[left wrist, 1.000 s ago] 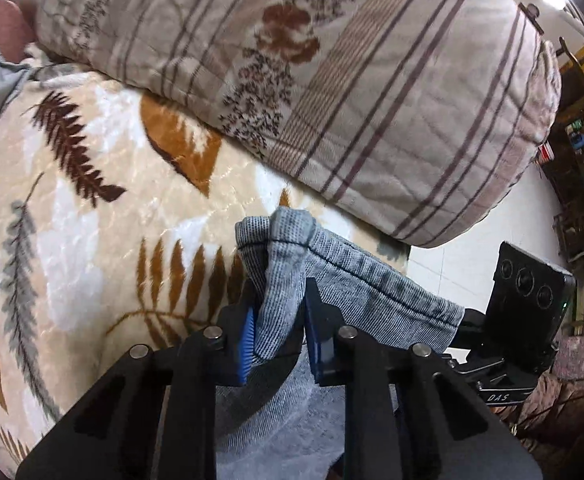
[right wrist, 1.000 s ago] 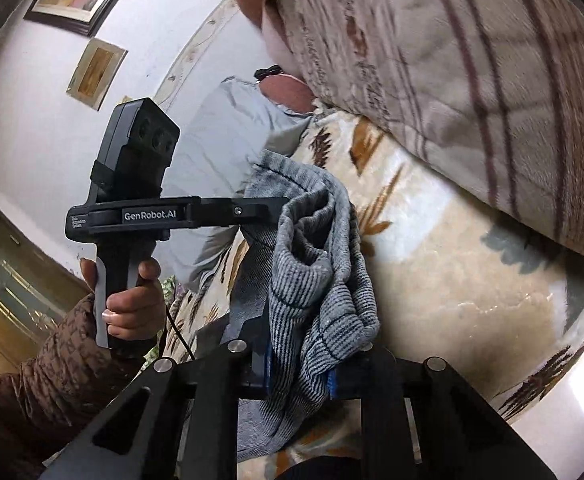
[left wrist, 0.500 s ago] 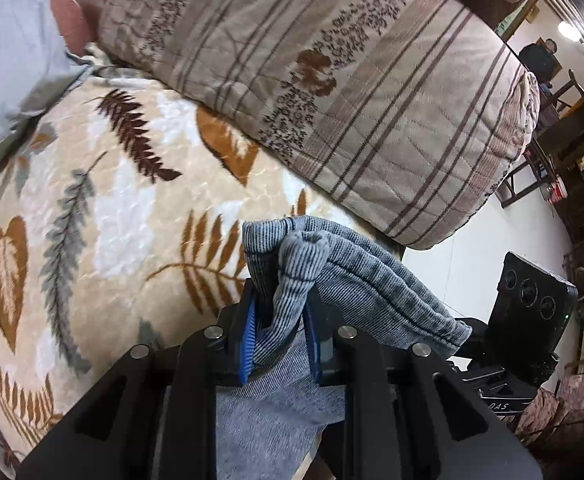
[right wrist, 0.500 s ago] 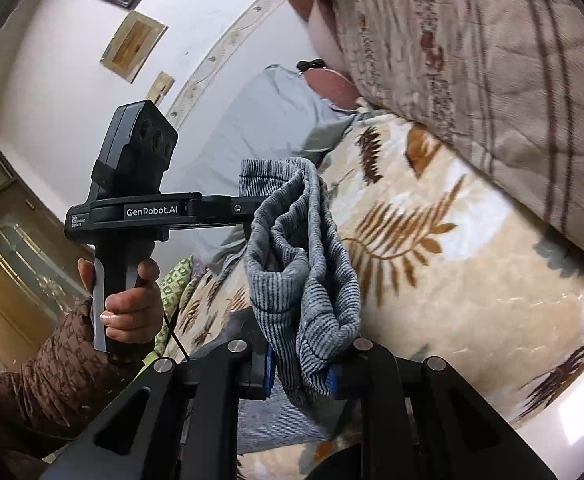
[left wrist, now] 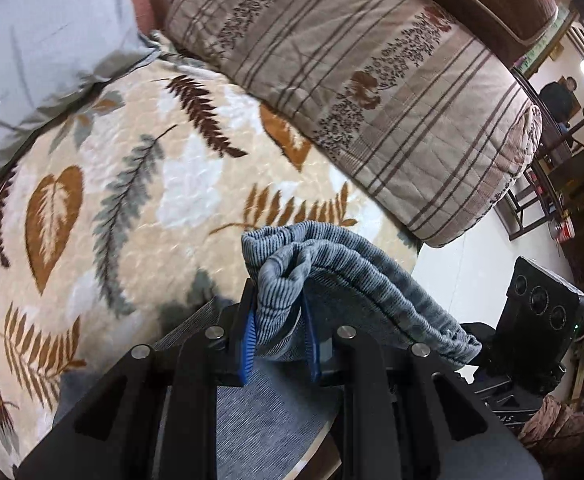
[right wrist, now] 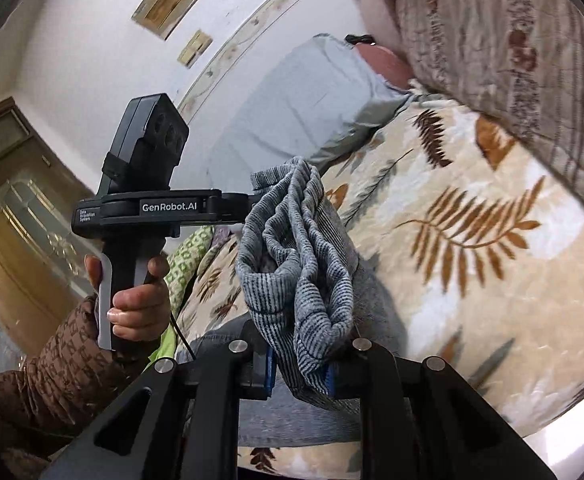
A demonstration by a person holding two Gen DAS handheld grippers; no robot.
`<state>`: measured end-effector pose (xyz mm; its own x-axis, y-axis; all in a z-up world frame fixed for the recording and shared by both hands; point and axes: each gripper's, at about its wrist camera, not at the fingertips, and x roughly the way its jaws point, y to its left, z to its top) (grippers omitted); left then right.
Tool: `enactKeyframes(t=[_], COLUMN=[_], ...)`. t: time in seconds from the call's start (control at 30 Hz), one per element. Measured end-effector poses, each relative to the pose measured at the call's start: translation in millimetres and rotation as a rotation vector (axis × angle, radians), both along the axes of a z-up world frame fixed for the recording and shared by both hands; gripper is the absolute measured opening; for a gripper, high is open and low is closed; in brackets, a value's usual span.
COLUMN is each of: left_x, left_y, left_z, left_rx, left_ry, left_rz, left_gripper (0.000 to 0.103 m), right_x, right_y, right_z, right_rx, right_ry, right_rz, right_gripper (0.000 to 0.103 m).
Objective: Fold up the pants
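Note:
The grey ribbed pants [left wrist: 343, 276] hang bunched between both grippers above a leaf-patterned bedspread [left wrist: 140, 184]. My left gripper [left wrist: 280, 336] is shut on one end of the gathered waistband, blue pads pressing the cloth. My right gripper [right wrist: 299, 372] is shut on the other end of the same band [right wrist: 295, 264]. The fabric stretches from one gripper to the other, and its lower part drapes down under the left fingers [left wrist: 272, 420]. In the right wrist view the left gripper's handle [right wrist: 132, 208] is held by a hand [right wrist: 136, 308] in a brown sleeve.
A large striped floral bolster [left wrist: 371, 80] lies along the far side of the bed. A pale grey pillow [left wrist: 40, 40] sits at the head end. Beyond the bed edge are white floor [left wrist: 463, 264] and wooden chairs [left wrist: 563, 168]. A wooden door [right wrist: 16, 208] stands left.
Both grippers have lifted and carried the pants across the bed toward the grey pillow; more bedspread and pillow show now. Both grips stayed shut on the waistband.

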<state>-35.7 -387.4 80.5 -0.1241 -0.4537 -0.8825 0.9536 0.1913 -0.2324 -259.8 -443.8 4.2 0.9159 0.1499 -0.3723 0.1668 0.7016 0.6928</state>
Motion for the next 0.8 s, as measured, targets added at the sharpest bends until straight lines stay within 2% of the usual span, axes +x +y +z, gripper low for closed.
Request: enactKeyframes(t=[0.37,0.8], left_x=[28,59], left_y=[44,98], left_z=[-13,-53], left_rx=[0.010,0.064], left_ry=[0.029,0.073], left_rz=[0.073,0.176], left_gripper=[0.018,0.018], right_x=[33,75], right_y=[38,74], right_z=[-6,-35], right_rx=[-0.021,0.005], right_ry=[0.080,0.190], right_rz=[0.093,0.211], right_gripper=[0.019,0.022])
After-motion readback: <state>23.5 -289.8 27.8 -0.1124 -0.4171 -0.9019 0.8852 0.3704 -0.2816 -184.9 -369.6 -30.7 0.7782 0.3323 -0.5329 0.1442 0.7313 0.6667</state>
